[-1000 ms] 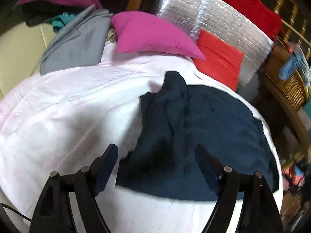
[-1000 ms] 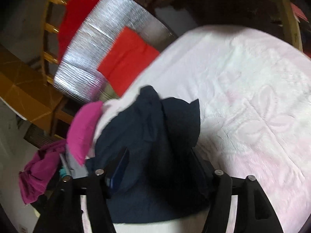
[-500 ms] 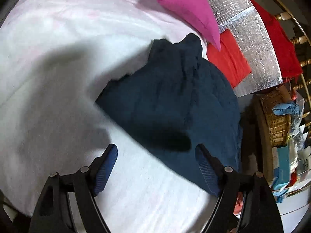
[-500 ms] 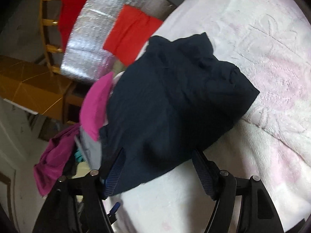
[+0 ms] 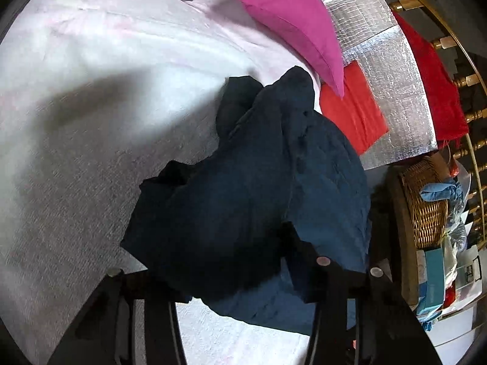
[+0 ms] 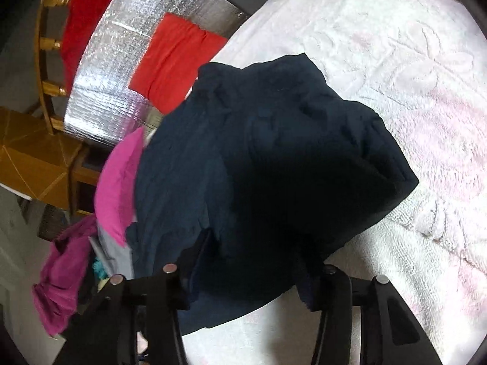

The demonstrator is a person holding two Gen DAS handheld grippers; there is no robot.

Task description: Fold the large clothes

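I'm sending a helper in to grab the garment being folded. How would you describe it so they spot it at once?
Look at the white and pale pink bedspread. Near its edge, just below the magenta pillow, lies a rumpled dark navy garment. It is the only dark cloth on the bed; the flat red cloth nearby lies on silver foil.

No readable text, label, brand or number anywhere I looked. The boxes (image 5: 433,276) beside the wicker basket (image 5: 426,210) carried print, but it was too small and blurred to read.
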